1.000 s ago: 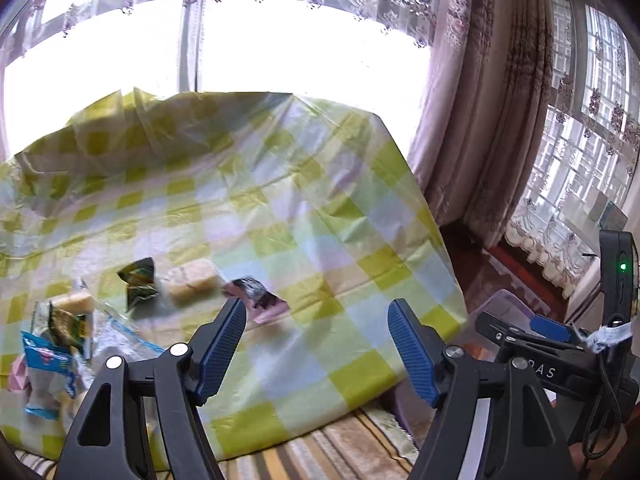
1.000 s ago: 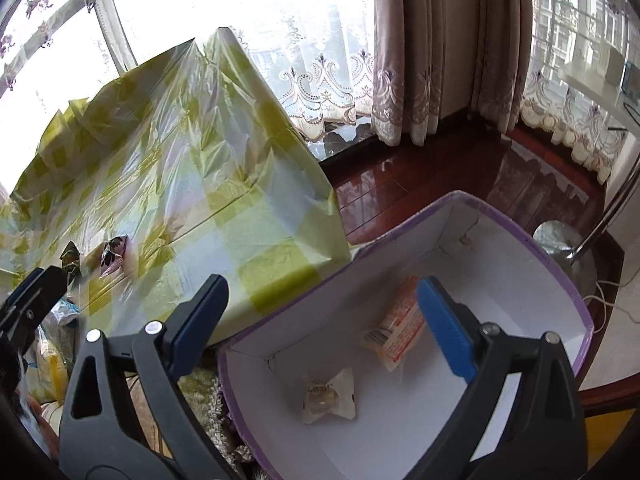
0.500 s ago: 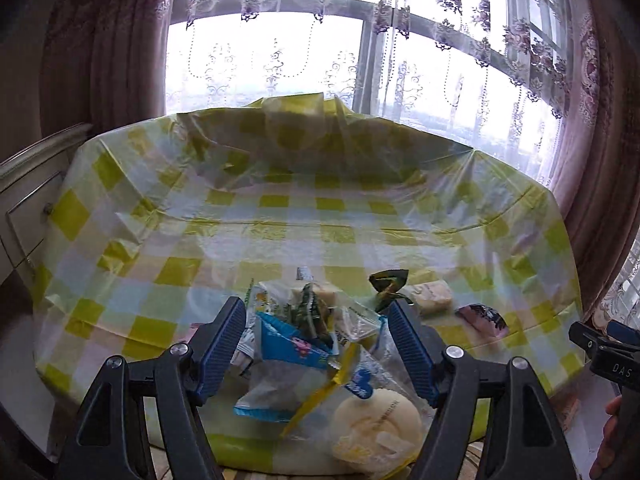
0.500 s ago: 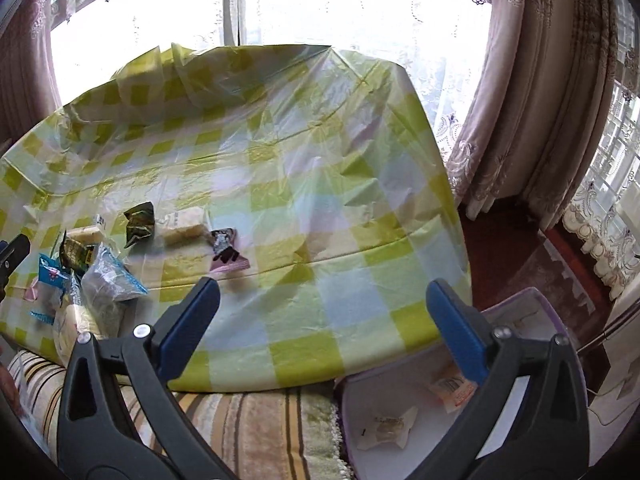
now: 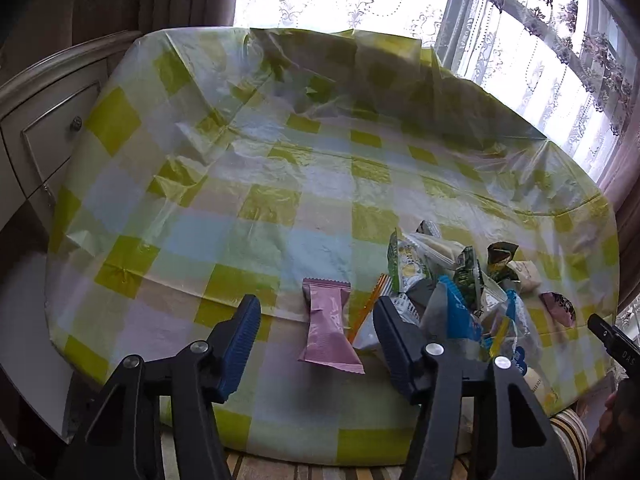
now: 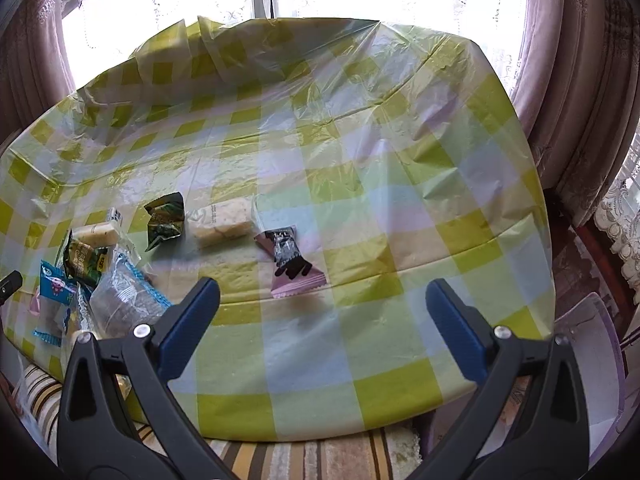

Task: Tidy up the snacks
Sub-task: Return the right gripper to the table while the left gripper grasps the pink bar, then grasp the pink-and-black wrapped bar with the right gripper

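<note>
In the left wrist view a pink snack packet [image 5: 328,330] lies on the checked tablecloth [image 5: 248,208], between and just beyond my open, empty left gripper [image 5: 316,344]. A heap of snack packets [image 5: 460,300] lies to its right. In the right wrist view my right gripper [image 6: 320,320] is open and empty above the table's near edge. Ahead of it lie a pink-and-black packet [image 6: 290,262], a pale cake bar [image 6: 222,222], a dark green packet [image 6: 165,220] and the snack heap [image 6: 92,280] at the left.
A white box with a purple rim [image 6: 596,368] stands on the floor at the right of the table. A striped rug [image 6: 320,456] lies below the near edge. A cabinet [image 5: 40,132] stands left; curtains and windows are behind.
My left gripper has swung left from the table's right end to the pink packet. My right gripper has swung from over the white box to face the table.
</note>
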Demonstrator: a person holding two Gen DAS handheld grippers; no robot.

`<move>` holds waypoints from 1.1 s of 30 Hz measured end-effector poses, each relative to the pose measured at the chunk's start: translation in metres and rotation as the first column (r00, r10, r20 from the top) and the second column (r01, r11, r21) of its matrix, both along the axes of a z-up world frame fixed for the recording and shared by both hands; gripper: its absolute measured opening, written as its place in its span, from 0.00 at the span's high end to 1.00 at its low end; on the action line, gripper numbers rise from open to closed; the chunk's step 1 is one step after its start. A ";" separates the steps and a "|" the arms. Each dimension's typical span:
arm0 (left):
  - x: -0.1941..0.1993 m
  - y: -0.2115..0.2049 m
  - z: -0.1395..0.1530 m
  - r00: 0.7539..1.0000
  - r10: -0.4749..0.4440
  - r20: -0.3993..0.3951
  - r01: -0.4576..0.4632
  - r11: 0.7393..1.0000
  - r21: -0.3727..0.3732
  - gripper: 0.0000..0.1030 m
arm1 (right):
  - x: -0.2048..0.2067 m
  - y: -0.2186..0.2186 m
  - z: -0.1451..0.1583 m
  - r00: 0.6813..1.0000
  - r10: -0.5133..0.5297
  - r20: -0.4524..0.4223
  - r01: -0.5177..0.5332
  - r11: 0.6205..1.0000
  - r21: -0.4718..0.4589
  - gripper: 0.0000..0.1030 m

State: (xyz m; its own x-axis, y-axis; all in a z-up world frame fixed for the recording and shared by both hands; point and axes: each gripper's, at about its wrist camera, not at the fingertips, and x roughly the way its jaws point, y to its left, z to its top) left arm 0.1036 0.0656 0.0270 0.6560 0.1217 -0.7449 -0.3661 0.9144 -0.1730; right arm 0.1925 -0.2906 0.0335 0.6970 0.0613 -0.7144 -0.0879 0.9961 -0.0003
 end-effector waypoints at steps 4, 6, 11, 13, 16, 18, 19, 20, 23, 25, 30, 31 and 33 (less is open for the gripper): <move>0.009 0.003 -0.008 0.999 -0.014 -0.032 0.014 1.000 -0.008 0.48 | 0.015 0.007 -0.007 1.000 -0.003 -0.005 0.003 1.000 -0.018 0.00; 0.013 0.003 -0.012 0.999 -0.020 -0.043 0.020 1.000 -0.008 0.50 | 0.022 0.010 -0.010 1.000 -0.004 -0.007 0.004 1.000 -0.029 0.00; 0.022 0.005 -0.025 0.997 -0.033 -0.073 0.032 0.999 -0.026 0.58 | 0.037 0.017 -0.018 1.000 0.002 -0.014 -0.003 0.999 -0.054 0.05; 0.023 0.006 -0.029 0.996 -0.034 -0.079 0.032 0.999 -0.032 0.60 | 0.044 0.020 -0.023 1.000 0.004 -0.027 -0.005 0.998 -0.060 0.10; 0.024 0.007 -0.033 0.996 -0.035 -0.087 0.032 0.999 -0.038 0.63 | 0.052 0.022 -0.030 0.999 0.003 -0.048 -0.006 0.998 -0.063 0.16; 0.025 0.007 -0.036 0.995 -0.034 -0.093 0.031 0.999 -0.041 0.68 | 0.056 0.024 -0.035 0.998 0.004 -0.064 -0.008 0.998 -0.064 0.21; 0.025 0.007 -0.037 0.995 -0.035 -0.097 0.031 0.999 -0.042 0.70 | 0.057 0.024 -0.037 0.997 0.006 -0.074 -0.011 0.998 -0.062 0.25; 0.026 0.007 -0.037 0.995 -0.033 -0.095 0.030 0.999 -0.036 0.71 | 0.059 0.025 -0.040 0.996 0.009 -0.085 -0.014 0.998 -0.060 0.30; 0.027 0.006 -0.037 0.995 -0.036 -0.096 0.033 0.999 -0.033 0.75 | 0.061 0.026 -0.047 0.993 0.020 -0.117 -0.026 0.998 -0.051 0.52; 0.026 0.006 -0.037 0.995 -0.036 -0.095 0.033 0.999 -0.033 0.76 | 0.060 0.025 -0.048 0.993 0.025 -0.119 -0.030 0.999 -0.037 0.61; 0.022 0.009 -0.036 0.997 -0.016 -0.073 0.014 0.999 -0.034 0.78 | 0.056 0.025 -0.046 0.993 0.031 -0.112 -0.034 0.999 -0.029 0.61; 0.021 0.010 -0.035 0.998 -0.015 -0.068 0.013 0.999 -0.034 0.78 | 0.055 0.026 -0.045 0.994 0.033 -0.108 -0.036 0.999 -0.030 0.61; 0.019 0.010 -0.033 0.998 -0.009 -0.059 0.007 1.000 -0.030 0.78 | 0.052 0.027 -0.042 0.994 0.036 -0.101 -0.040 0.999 -0.033 0.61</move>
